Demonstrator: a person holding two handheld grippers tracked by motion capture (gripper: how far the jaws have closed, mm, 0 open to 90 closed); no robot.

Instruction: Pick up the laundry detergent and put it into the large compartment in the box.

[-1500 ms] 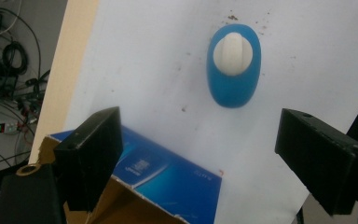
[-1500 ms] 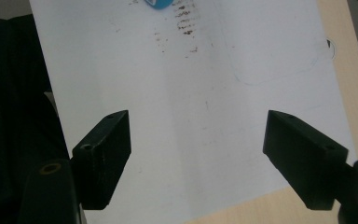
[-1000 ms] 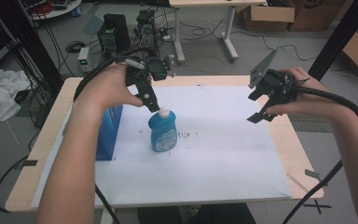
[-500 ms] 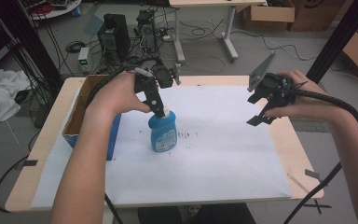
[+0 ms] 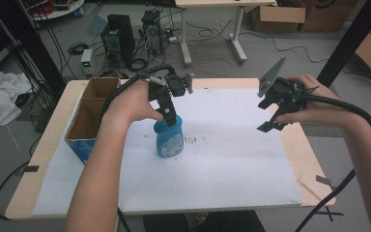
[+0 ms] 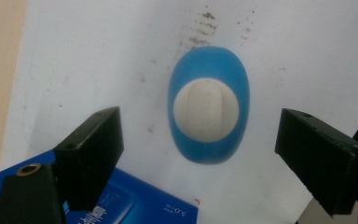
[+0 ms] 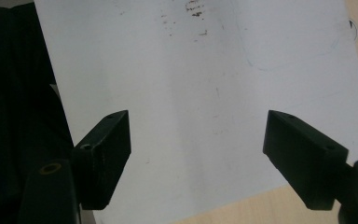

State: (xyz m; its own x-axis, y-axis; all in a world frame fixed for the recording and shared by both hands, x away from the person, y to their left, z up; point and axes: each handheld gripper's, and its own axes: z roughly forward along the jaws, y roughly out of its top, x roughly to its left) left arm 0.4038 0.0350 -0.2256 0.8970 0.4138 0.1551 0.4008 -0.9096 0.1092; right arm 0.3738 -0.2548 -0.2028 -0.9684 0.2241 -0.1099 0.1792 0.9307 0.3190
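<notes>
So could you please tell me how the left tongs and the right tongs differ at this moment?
The left tongs hang directly over the blue bottle, its white cap between the open jaws; the right tongs are raised over bare white paper. The left point down, the right tilt sideways. Both are open and hold nothing.

blue bottle (image 5: 168,139) with white cap (image 6: 205,110), brown-speckled white sheet (image 5: 232,164).

Grey floor (image 5: 290,58) — cables, desks
</notes>
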